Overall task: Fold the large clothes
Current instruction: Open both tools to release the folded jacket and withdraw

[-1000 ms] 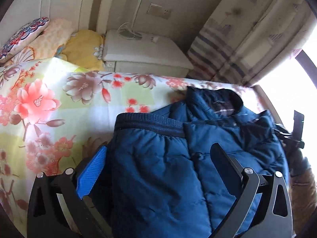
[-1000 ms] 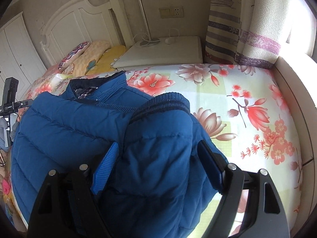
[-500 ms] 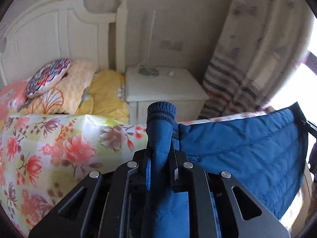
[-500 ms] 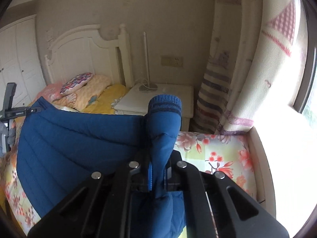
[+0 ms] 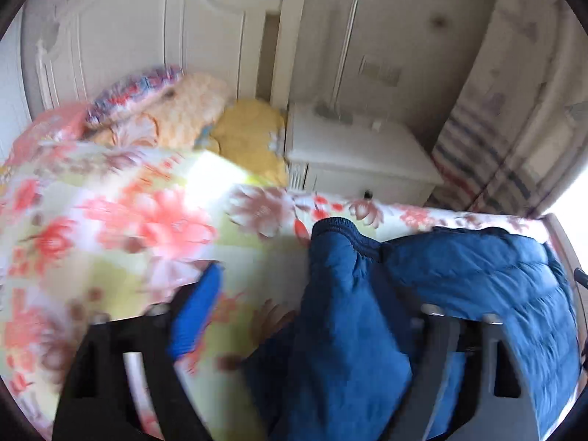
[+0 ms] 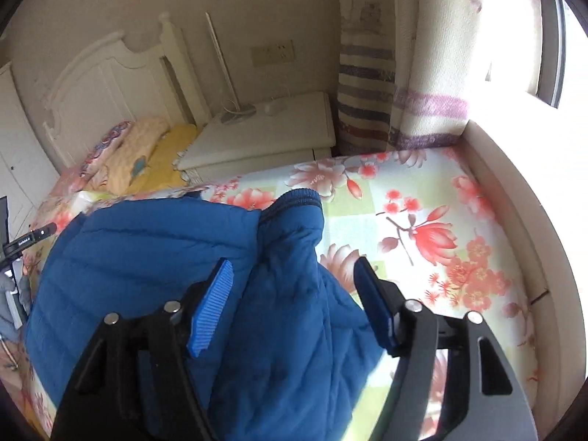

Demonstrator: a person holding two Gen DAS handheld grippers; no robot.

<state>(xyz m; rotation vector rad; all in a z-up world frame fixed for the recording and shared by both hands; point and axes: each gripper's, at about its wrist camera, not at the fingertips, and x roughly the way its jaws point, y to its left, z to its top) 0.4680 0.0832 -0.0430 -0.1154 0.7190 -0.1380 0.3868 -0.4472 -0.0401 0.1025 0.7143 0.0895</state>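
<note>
A blue quilted puffer jacket (image 6: 147, 257) lies on the floral bedsheet (image 6: 441, 220), back side up. In the right wrist view, my right gripper (image 6: 294, 286) is open, its blue pads on either side of a sleeve (image 6: 294, 228) with a dark ribbed cuff. In the blurred left wrist view, my left gripper (image 5: 308, 305) is open over the other sleeve (image 5: 341, 294), which lies between the fingers; the jacket body (image 5: 496, 275) spreads to the right.
A white nightstand (image 6: 272, 136) with a lamp stands beyond the bed. Pillows (image 5: 165, 110) lie against the white headboard (image 5: 147, 36). Striped curtains (image 6: 367, 73) hang at the right, by a bright window. A beige bed rail (image 6: 514, 202) bounds the right edge.
Half a second ago both grippers were shut on the sleeves and held the jacket up. Now both have opened and the jacket lies flat on the bed, flipped to its back side.
</note>
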